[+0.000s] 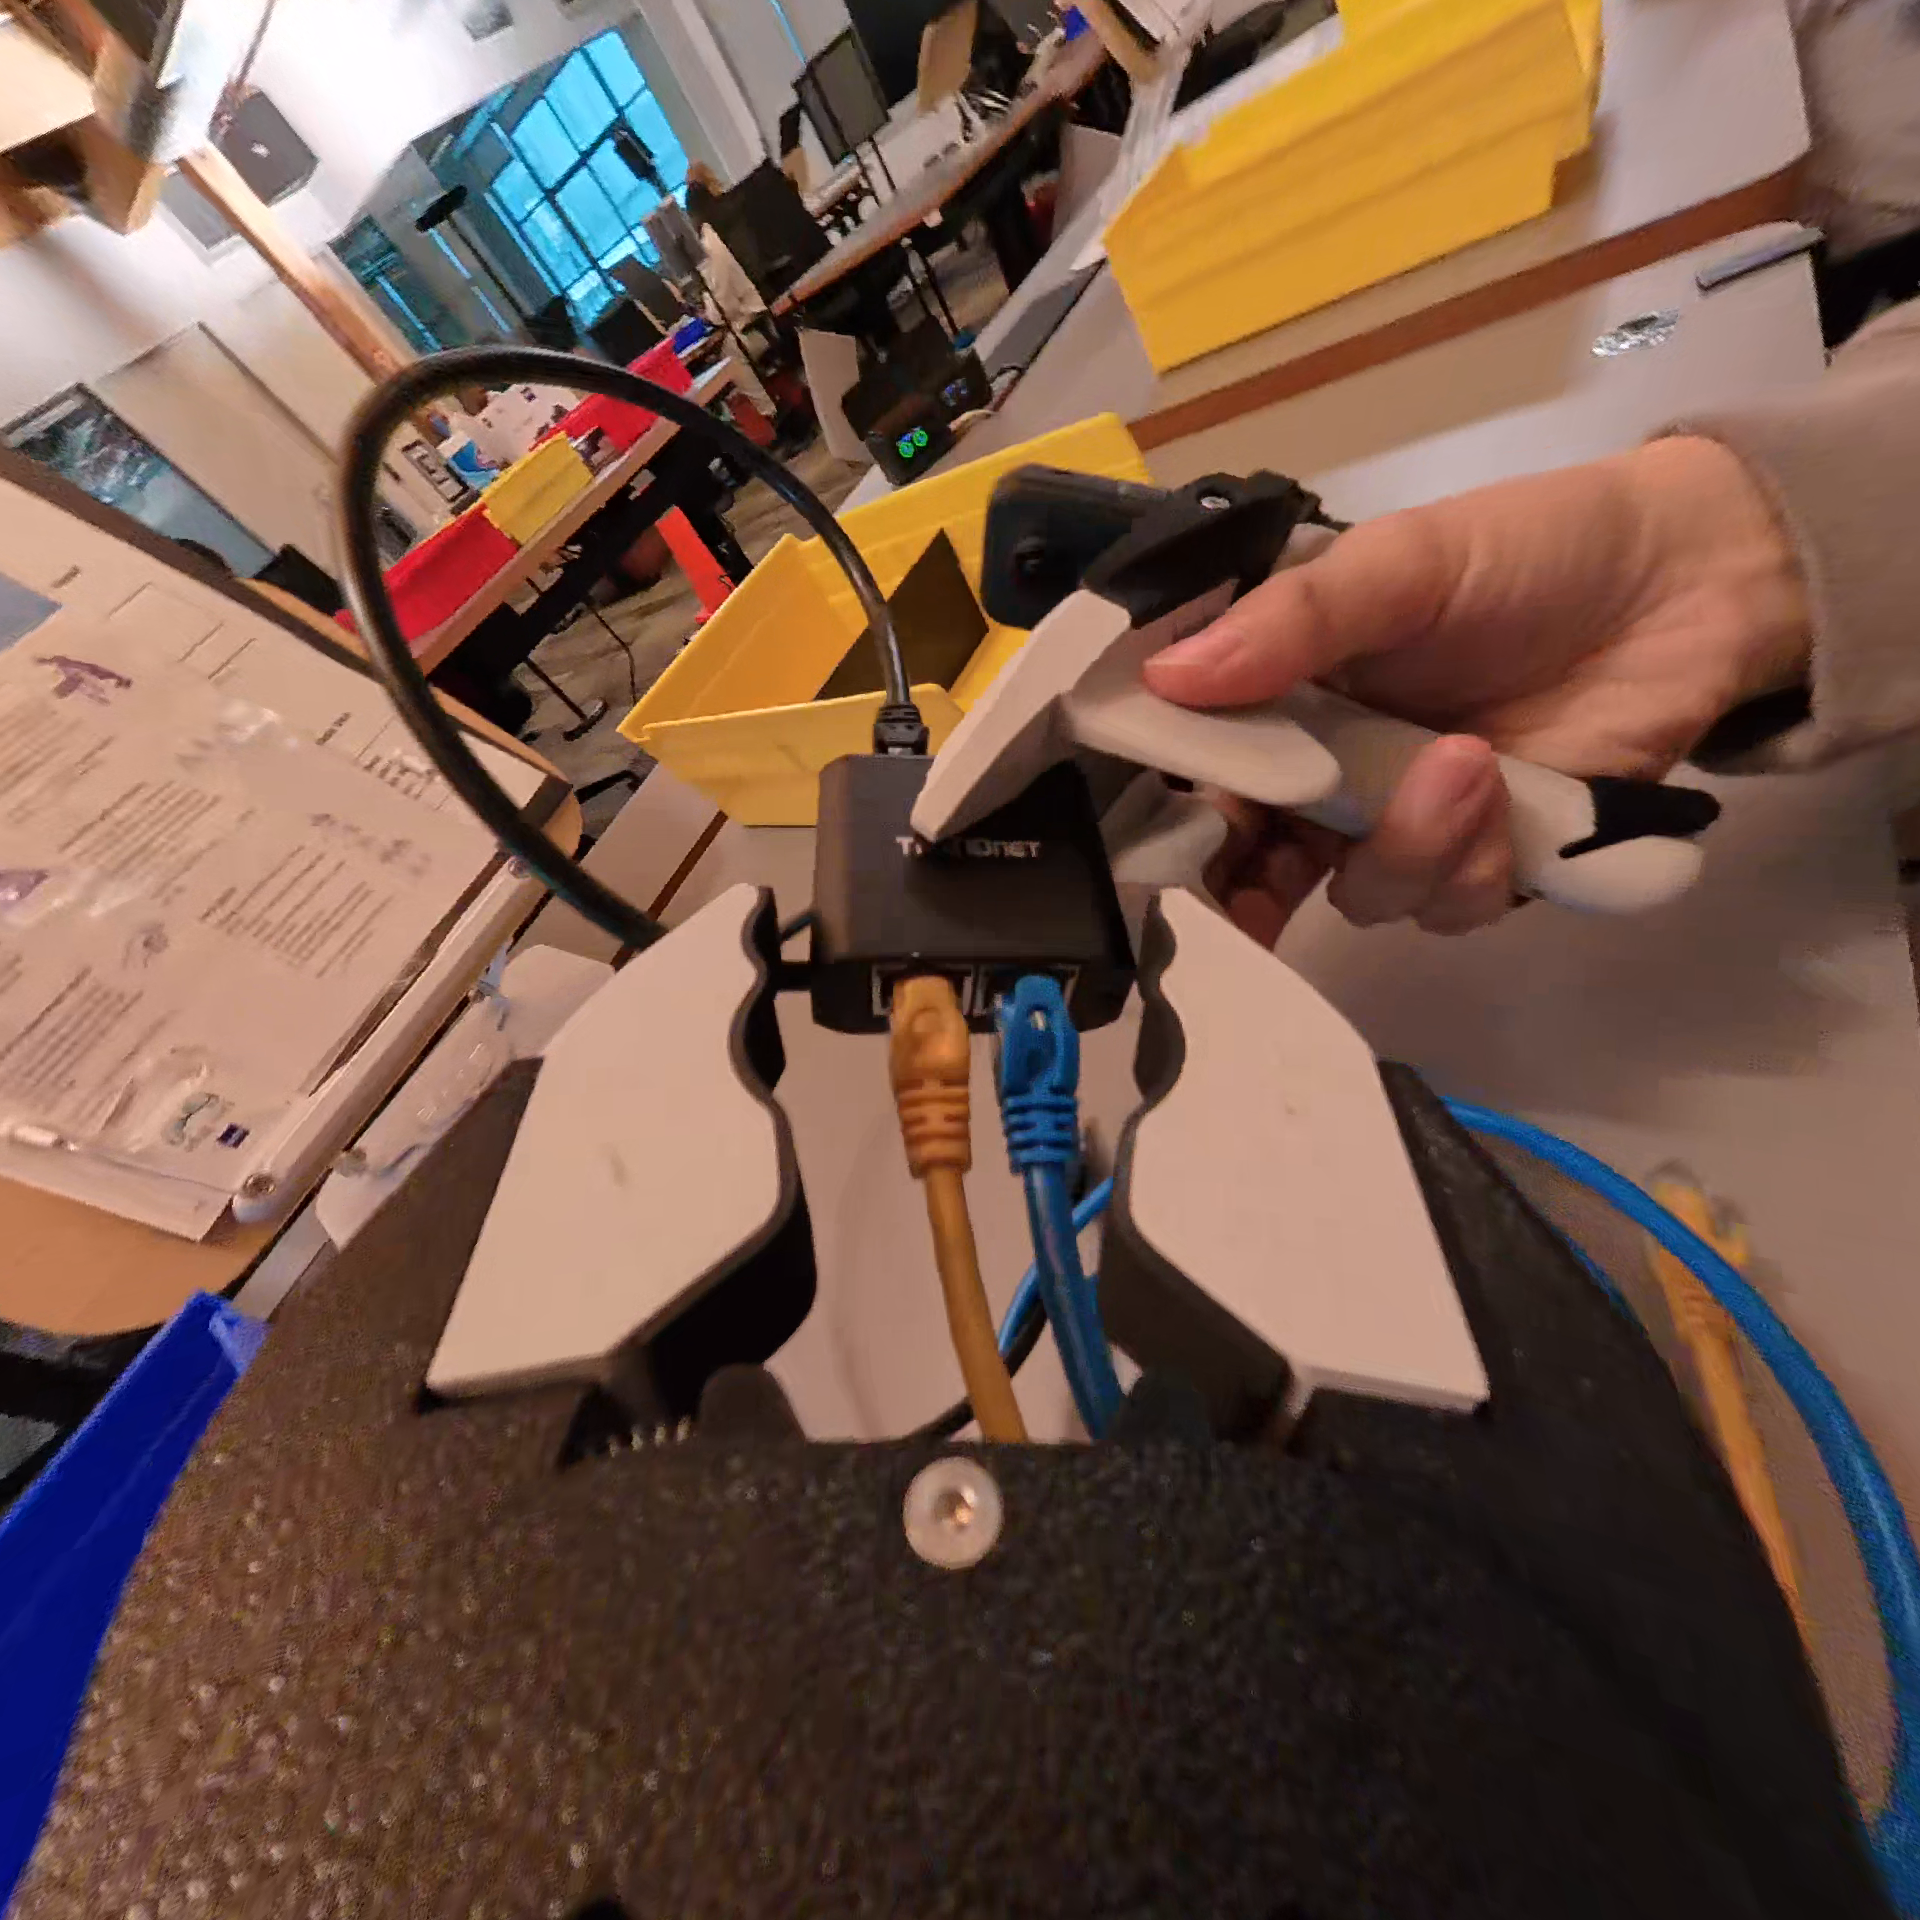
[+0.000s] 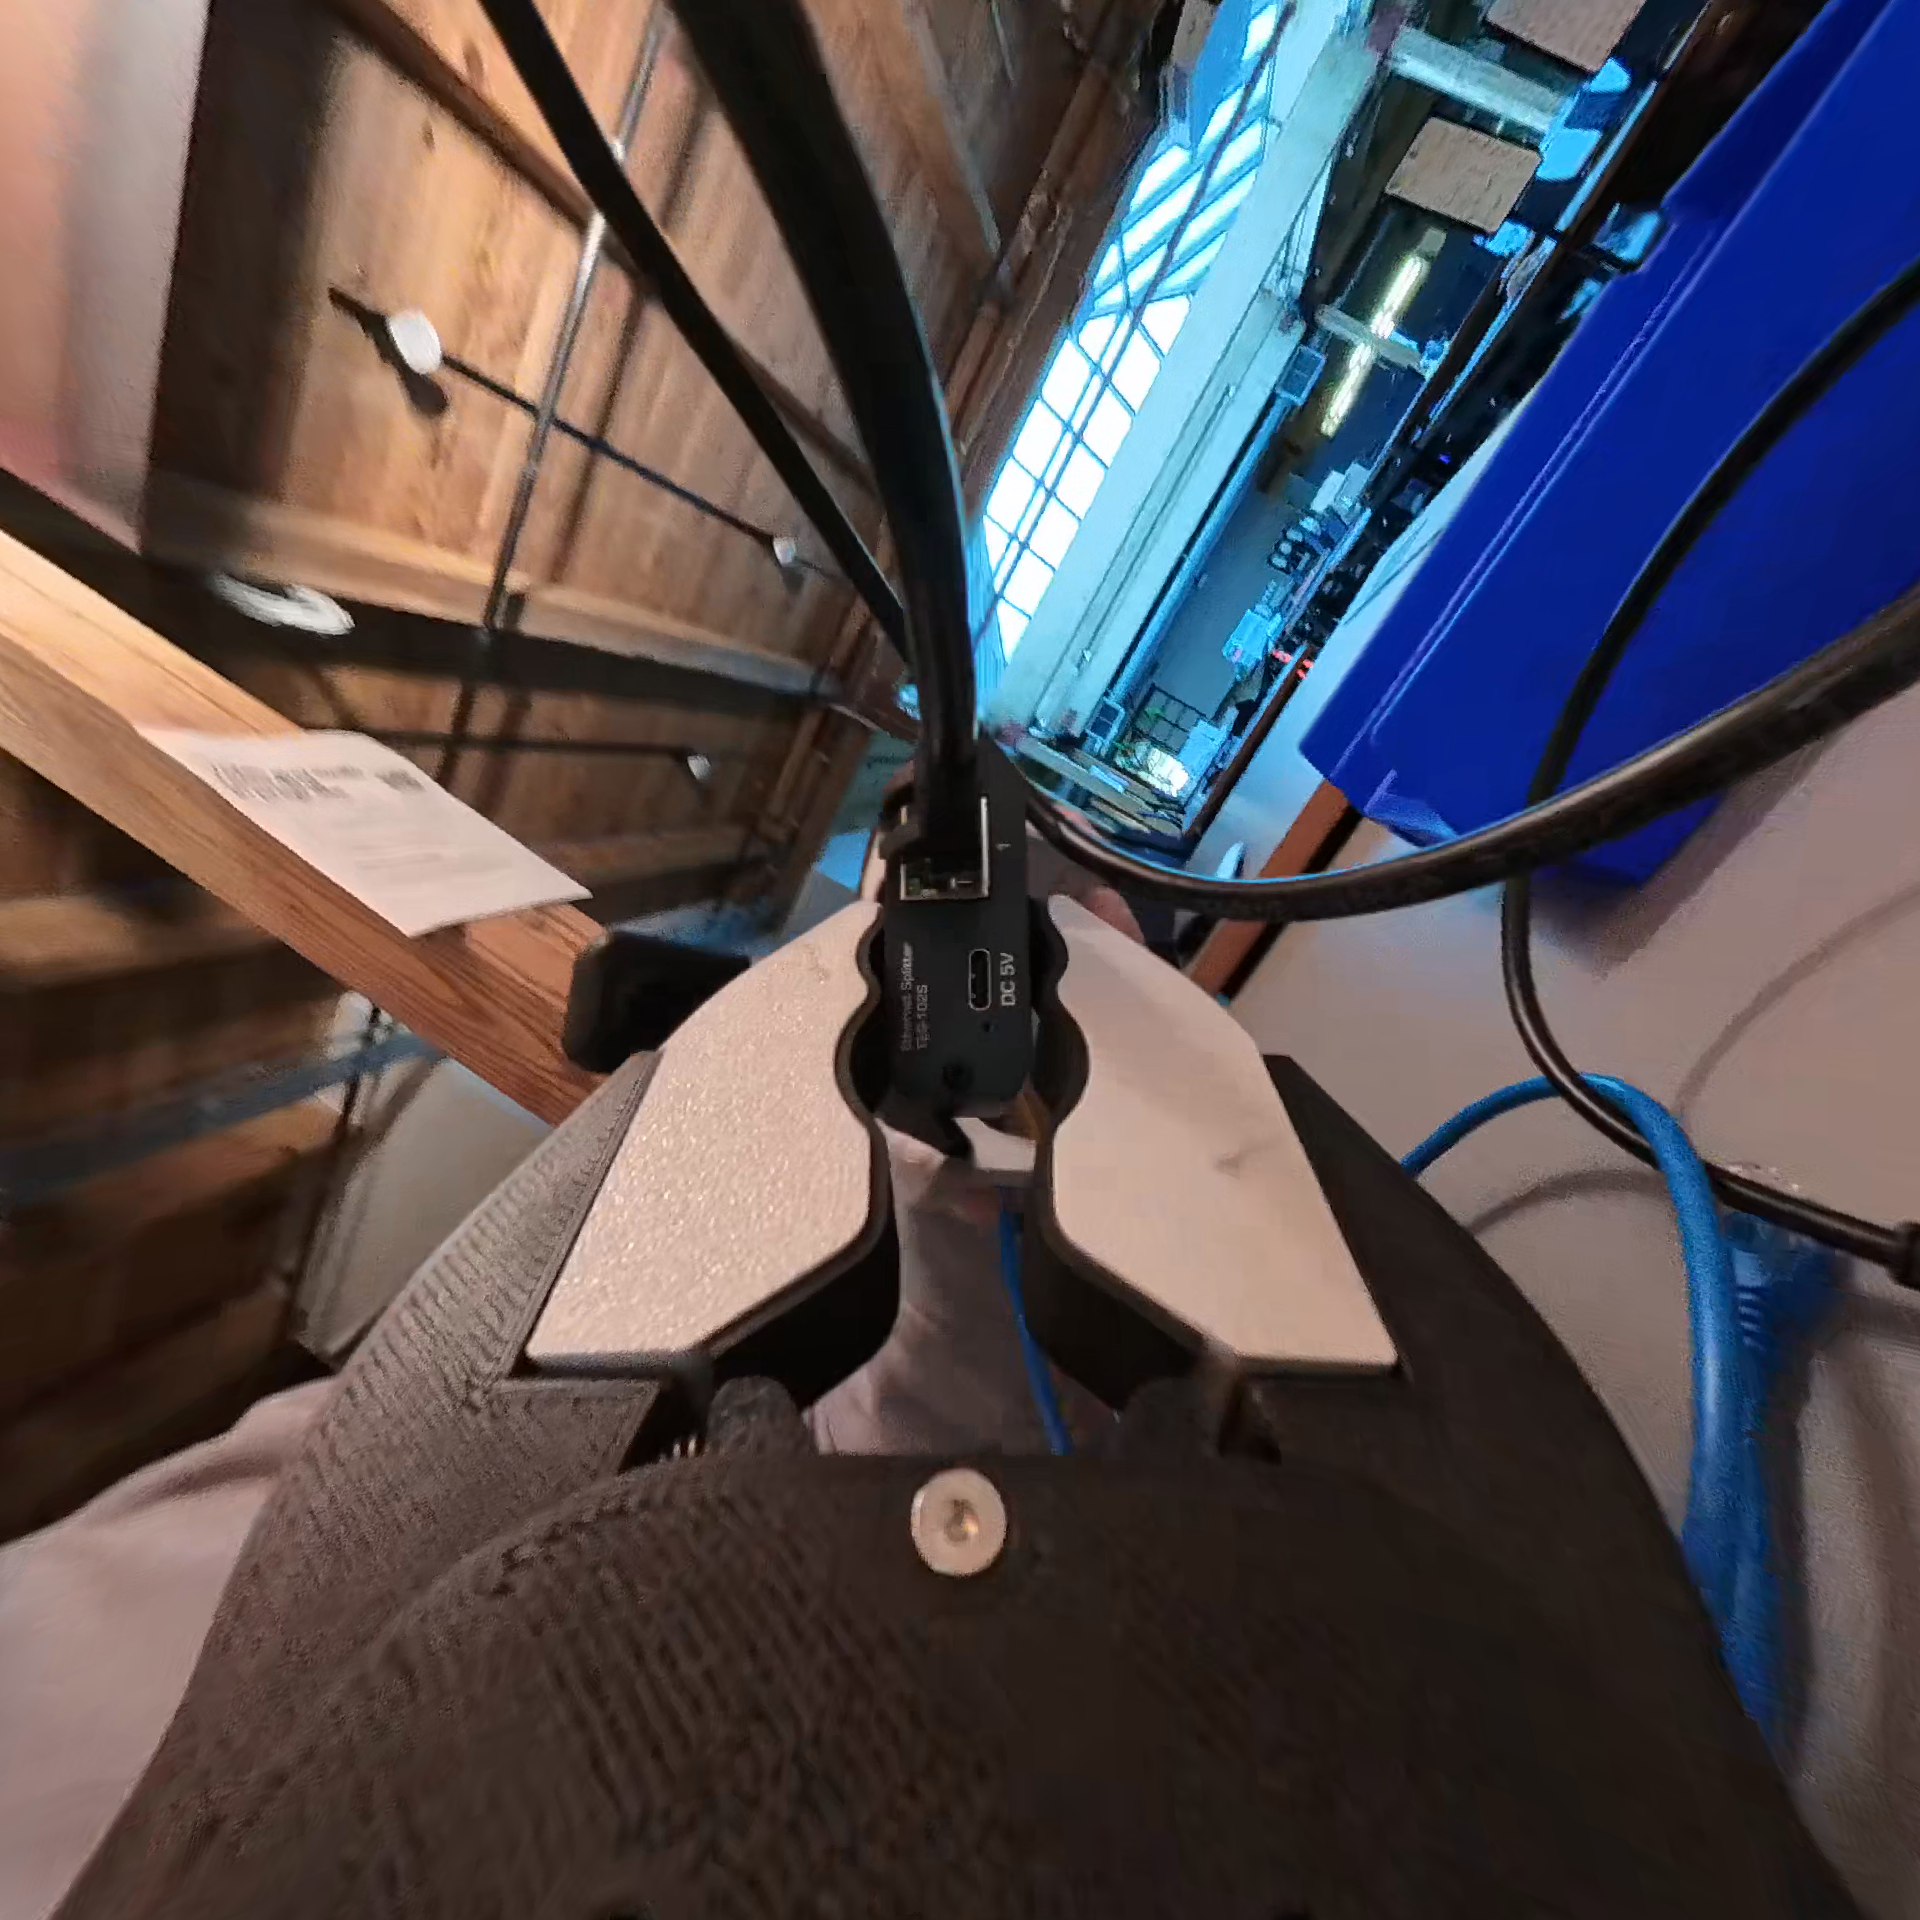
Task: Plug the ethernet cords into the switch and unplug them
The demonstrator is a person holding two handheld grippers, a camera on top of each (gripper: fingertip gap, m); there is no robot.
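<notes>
Grey bench [image 1: 1558,1039], open workshop w/ yellow bins [image 1: 790,665] at 12. My R gripper [image 2: 961,1003] pinches the switch [image 2: 956,997]; L gripper [image 1: 961,997] spread, yellow cord [image 1: 935,1091] and blue cord [image 1: 1039,1081] plugged in. R view alone shows wood ceiling [image 2: 364,312].

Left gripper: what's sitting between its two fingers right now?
In the left wrist view, the yellow cord and blue cord run between the open fingers of the left gripper, both plugged into the switch at the fingertips.

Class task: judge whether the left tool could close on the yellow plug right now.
Probably yes. The left tool is open, and the yellow ethernet plug in the small black switch box sits between its fingers; the neighbouring blue plug crowds the gap.
</notes>
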